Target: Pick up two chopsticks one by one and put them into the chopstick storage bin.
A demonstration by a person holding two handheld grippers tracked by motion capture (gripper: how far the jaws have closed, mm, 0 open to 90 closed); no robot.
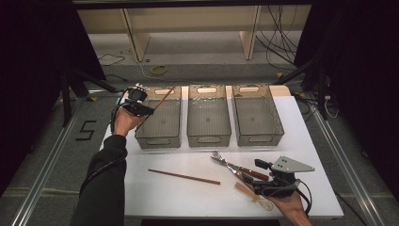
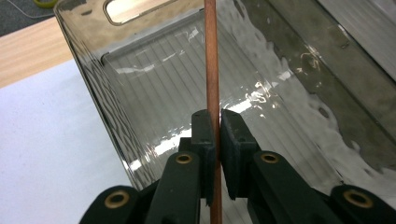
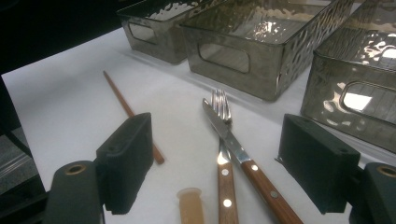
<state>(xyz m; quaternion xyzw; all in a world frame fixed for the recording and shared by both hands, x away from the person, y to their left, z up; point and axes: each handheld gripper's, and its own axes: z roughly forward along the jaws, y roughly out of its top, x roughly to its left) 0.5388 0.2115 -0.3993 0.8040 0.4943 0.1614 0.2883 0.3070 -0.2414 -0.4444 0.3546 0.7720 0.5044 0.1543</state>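
Note:
My left gripper (image 2: 217, 135) is shut on a thin brown chopstick (image 2: 212, 70), which runs up between the pads over the leftmost smoky plastic bin (image 2: 116, 107). In the high view that gripper (image 1: 148, 111) hovers at the bin's left rim, with the held chopstick (image 1: 163, 100) slanting across the bin (image 1: 158, 140). A second chopstick (image 1: 184, 176) lies flat on the white table. My right gripper (image 3: 219, 163) stands open just above a fork (image 3: 222, 105) and a wood-handled knife (image 3: 254, 172), touching neither. A pale spoon handle (image 3: 190, 205) lies beside them.
The middle bin (image 1: 209, 139) and the right bin (image 1: 258, 137) stand in a row behind the cutlery. The white table top (image 1: 155, 197) ends near the front, with a dark floor and rails on both sides. The loose chopstick (image 3: 128, 109) lies left of the fork.

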